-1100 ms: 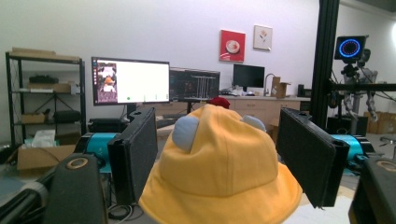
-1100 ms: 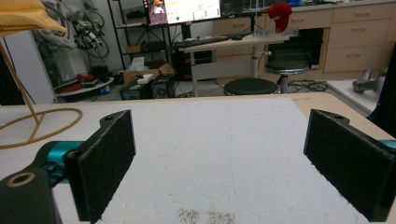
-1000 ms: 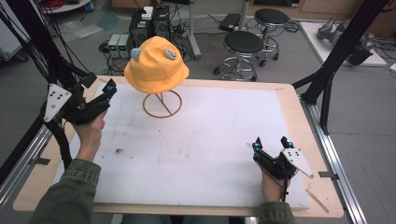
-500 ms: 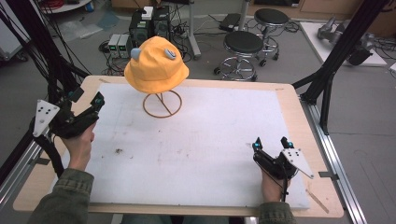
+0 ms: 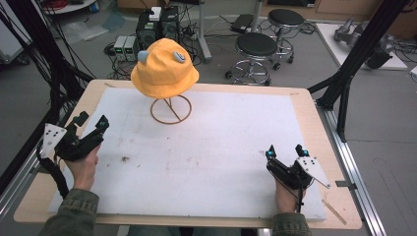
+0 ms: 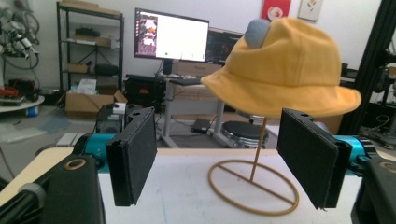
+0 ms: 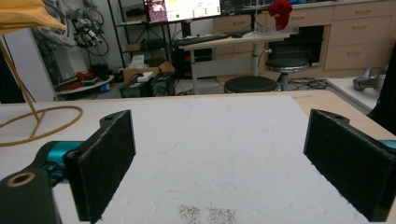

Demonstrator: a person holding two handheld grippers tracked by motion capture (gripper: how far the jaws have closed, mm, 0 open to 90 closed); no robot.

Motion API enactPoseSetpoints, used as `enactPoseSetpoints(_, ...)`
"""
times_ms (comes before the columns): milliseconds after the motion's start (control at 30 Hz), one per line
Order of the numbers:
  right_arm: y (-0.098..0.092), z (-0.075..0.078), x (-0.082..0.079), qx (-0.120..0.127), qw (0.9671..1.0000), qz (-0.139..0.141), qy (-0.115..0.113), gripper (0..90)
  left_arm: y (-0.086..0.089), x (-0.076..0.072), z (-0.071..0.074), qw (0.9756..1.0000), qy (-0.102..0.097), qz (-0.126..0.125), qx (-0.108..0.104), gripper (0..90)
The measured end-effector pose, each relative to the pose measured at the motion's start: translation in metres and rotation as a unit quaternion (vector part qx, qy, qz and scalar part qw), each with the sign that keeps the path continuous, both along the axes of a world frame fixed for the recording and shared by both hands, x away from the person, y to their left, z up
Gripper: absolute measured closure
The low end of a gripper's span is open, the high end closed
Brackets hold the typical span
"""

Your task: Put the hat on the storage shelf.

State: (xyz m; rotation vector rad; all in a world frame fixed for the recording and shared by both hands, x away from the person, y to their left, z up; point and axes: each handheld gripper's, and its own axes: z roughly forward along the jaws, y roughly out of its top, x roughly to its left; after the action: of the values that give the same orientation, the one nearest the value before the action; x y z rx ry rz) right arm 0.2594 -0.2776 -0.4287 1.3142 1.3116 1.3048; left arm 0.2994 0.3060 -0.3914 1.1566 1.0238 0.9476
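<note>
The right gripper (image 7: 219, 163) holds its two black, foam-padded jaws wide apart, with nothing between them, low over a white, rough-surfaced table mat (image 7: 224, 135). A small patch of dark specks (image 7: 208, 213) lies on the mat between the jaws. At far left stands a thin golden wire stand with a ring base (image 7: 37, 122), carrying the edge of a yellow fabric hat (image 7: 23, 13). Beyond the table are a round black stool (image 7: 248, 84) and a lit monitor (image 7: 184, 8).

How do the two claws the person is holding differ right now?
The left claw is at the table's left edge, aimed toward the yellow hat on its wire stand; the right claw is near the front right corner, aimed across bare white mat. The left claw is nearer the hat; the right claw is far from it. Both are open and hold nothing.
</note>
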Motion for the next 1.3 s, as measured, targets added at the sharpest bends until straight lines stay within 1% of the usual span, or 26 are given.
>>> enactPoseSetpoints(33, 0.0, 0.0, 0.0, 0.001, 1.0, 0.001, 0.003, 7.9, 0.001, -0.001, -0.002, 1.0, 0.002, 0.002, 0.0, 28.6)
enactPoseSetpoints(100, 0.0, 0.0, 0.0, 0.0, 1.0, 0.001, 0.002, 7.9, 0.004, -0.002, -0.007, 0.9999, 0.009, 0.01, 0.002, 28.6)
enactPoseSetpoints(233, 0.001, 0.0, 0.0, -0.003, 1.0, 0.001, 0.0, 7.9, 0.007, -0.004, -0.014, 0.9997, 0.013, 0.023, 0.002, 28.4)
enactPoseSetpoints(333, 0.001, 0.0, -0.001, -0.004, 1.0, -0.001, 0.0, 7.9, 0.009, -0.006, -0.02, 0.9993, 0.019, 0.032, 0.006, 28.4)
enactPoseSetpoints(467, 0.002, 0.0, -0.001, -0.001, 1.0, 0.0, 0.002, 7.9, 0.011, -0.01, -0.027, 0.9983, 0.026, 0.047, 0.02, 28.4)
enactPoseSetpoints(533, 0.002, 0.0, -0.001, -0.001, 1.0, 0.001, 0.005, 7.9, 0.013, -0.012, -0.029, 0.998, 0.031, 0.052, 0.019, 28.2)
enactPoseSetpoints(600, 0.002, 0.0, -0.001, -0.004, 1.0, 0.002, 0.003, 7.9, 0.015, -0.014, -0.031, 0.9979, 0.034, 0.052, 0.016, 28.0)
enactPoseSetpoints(667, 0.002, -0.001, -0.001, -0.004, 1.0, 0.003, 0.004, 7.9, 0.016, -0.015, -0.032, 0.9979, 0.033, 0.054, 0.014, 27.9)
enactPoseSetpoints(767, 0.003, -0.001, -0.001, 0.001, 0.9999, 0.004, 0.009, 7.9, 0.018, -0.017, -0.033, 0.9976, 0.04, 0.053, 0.021, 27.9)
enactPoseSetpoints(867, 0.002, -0.001, 0.0, 0.001, 0.9999, 0.005, 0.01, 7.9, 0.021, -0.021, -0.037, 0.997, 0.046, 0.061, 0.013, 27.9)
enactPoseSetpoints(967, 0.002, -0.001, 0.001, 0.001, 0.9999, 0.004, 0.011, 7.9, 0.023, -0.024, -0.039, 0.9966, 0.053, 0.064, 0.003, 27.9)
enactPoseSetpoints(1300, 0.002, -0.002, 0.001, 0.0, 0.9999, 0.008, 0.013, 7.9, 0.028, -0.026, -0.041, 0.9963, 0.054, 0.066, 0.004, 27.9)
